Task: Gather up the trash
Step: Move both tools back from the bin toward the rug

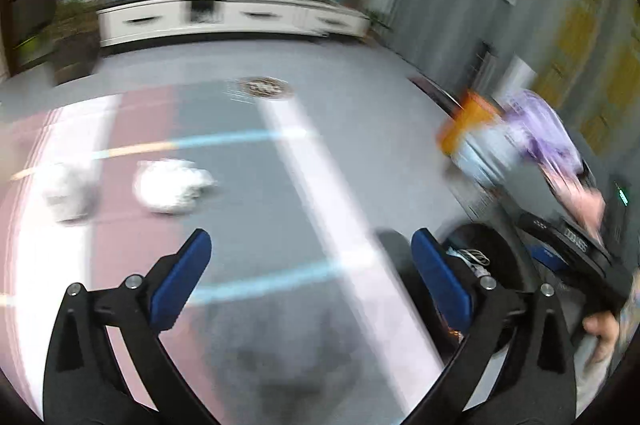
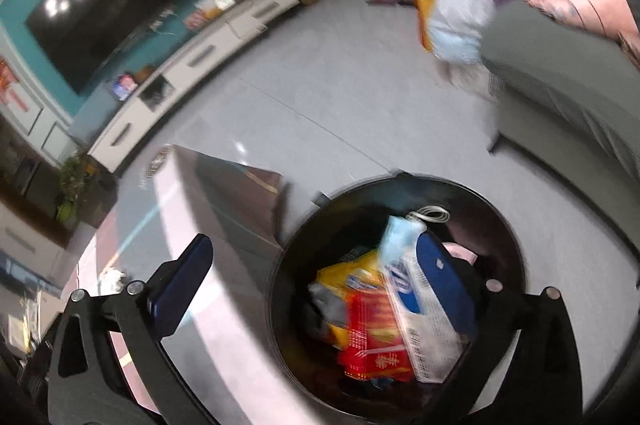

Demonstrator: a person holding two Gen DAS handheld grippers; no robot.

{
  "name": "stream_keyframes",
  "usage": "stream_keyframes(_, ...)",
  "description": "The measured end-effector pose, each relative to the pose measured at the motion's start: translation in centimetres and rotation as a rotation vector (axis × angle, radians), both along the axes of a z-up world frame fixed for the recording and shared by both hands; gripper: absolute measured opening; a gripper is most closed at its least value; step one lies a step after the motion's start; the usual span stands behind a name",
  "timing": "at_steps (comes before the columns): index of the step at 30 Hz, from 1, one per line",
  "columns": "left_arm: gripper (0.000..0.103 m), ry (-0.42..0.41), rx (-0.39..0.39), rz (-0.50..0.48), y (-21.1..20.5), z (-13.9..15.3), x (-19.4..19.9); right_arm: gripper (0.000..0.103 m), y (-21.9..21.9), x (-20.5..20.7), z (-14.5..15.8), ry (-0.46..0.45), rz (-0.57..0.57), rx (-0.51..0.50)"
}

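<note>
Left wrist view: the left gripper (image 1: 310,265) is held above a low table top (image 1: 248,185) patterned in pink, grey and white bands with thin blue and yellow arcs. Its jaws are spread wide and released, with only bare table surface between the blue pads (image 1: 184,277). Two crumpled white paper wads lie ahead of the left jaw: the nearer wad (image 1: 170,185) just beyond its tip, the second wad (image 1: 66,191) farther to the left; both are blurred. A round patterned disc (image 1: 264,87) lies well ahead on the table, roughly on the line between the jaws. Beside the right jaw, part of a black round bin (image 1: 508,265) shows, with the right-hand gripper body (image 1: 580,253) above it.

Right wrist view: the right gripper (image 2: 312,265) hangs over the open trash bin (image 2: 516,245), jaws released and wide apart, grasping nothing. The bin lies under the right jaw; the left jaw stands over the table edge (image 2: 200,209). Inside the bin, between the jaws and touching one another, are a yellow packet (image 2: 352,275), a red wrapper (image 2: 376,337), a white-and-blue carton (image 2: 424,329) and a light blue face mask (image 2: 400,237). Far ahead stand a white television cabinet (image 2: 192,65) and a dark screen (image 2: 132,5).
</note>
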State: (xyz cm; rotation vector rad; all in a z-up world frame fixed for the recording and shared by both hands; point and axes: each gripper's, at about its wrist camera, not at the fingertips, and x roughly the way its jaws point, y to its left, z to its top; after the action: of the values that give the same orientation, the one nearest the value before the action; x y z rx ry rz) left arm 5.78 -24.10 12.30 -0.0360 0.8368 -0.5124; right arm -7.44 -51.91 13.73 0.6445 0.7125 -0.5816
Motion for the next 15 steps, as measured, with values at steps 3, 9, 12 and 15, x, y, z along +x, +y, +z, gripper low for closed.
stream_keyframes(3,0.100,0.024,0.001,0.155,7.2,-0.1,3.5,0.100,3.2,3.3,0.8,0.006,0.078,-0.064)
stream_keyframes(9,0.100,0.091,0.045,0.401,17.3,-2.1,10.2,0.100,10.9,13.3,-0.1,0.063,0.373,0.055)
stream_keyframes(12,0.098,0.127,0.031,0.429,19.2,-3.6,12.3,0.098,15.5,18.6,-1.3,0.109,0.469,0.023)
stream_keyframes(15,0.094,0.157,0.015,0.437,19.9,-5.1,14.2,0.085,19.4,23.2,-3.6,0.165,0.555,0.021)
